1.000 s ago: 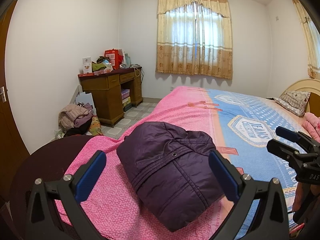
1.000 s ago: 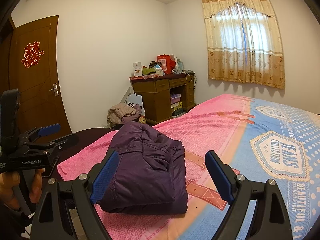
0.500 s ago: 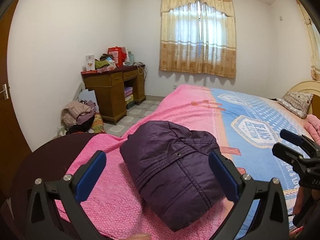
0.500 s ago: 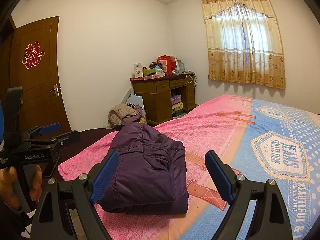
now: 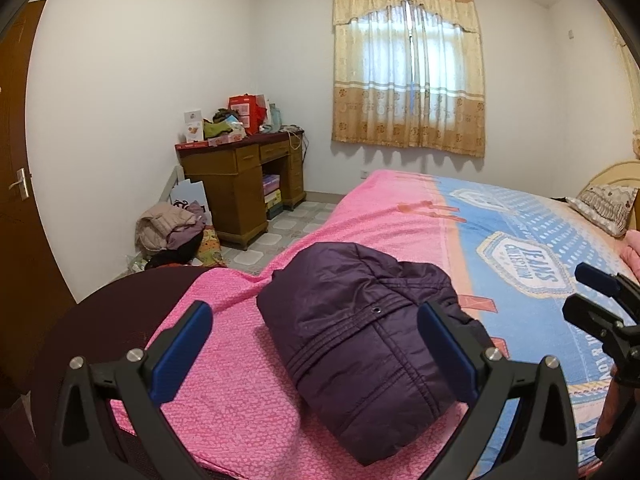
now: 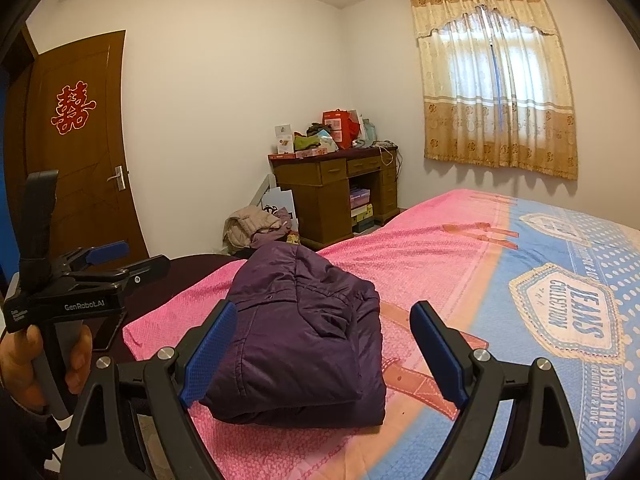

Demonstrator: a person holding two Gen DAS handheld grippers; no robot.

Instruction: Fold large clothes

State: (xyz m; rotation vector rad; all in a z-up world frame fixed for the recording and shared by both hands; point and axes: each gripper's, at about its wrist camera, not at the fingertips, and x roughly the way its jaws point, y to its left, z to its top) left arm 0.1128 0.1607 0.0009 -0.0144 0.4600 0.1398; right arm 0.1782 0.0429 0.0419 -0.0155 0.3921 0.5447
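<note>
Garment: purple padded jacket [image 5: 360, 320], folded into a compact bundle, lying on the near pink part of the bedspread, close to the bed's foot corner; a snap stud shows on its upper face.
Bedspread: pink and blue bedspread [image 6: 440, 248], pink on the left, blue on the right with crest prints and lettering; covers the whole bed.
Left gripper: left gripper [image 5: 316, 344], black frame with blue pads, jaws spread wide with nothing pressed between them; it hangs just short of the jacket, which shows between the fingers without contact.
Left hand: hand [image 6: 24, 364] wrapped around the left gripper's handle, seen at the left edge of the right wrist view.
Right gripper: right gripper [image 6: 324, 344], same build, jaws spread wide and gripping nothing; it sits near the jacket's folded edge, no contact visible.
Desk: wooden desk [image 6: 336, 196] against the far wall, its top crowded with boxes and bags.
Clothes heap: pile of clothes [image 5: 168, 226] on the floor, left of the desk.
Door: brown door [image 6: 76, 144] at far left, bearing a red paper emblem.
Window: curtained window [image 5: 408, 80] on the far wall.
Pillow: patterned pillow [image 5: 608, 206] at the far right of the bed.
</note>
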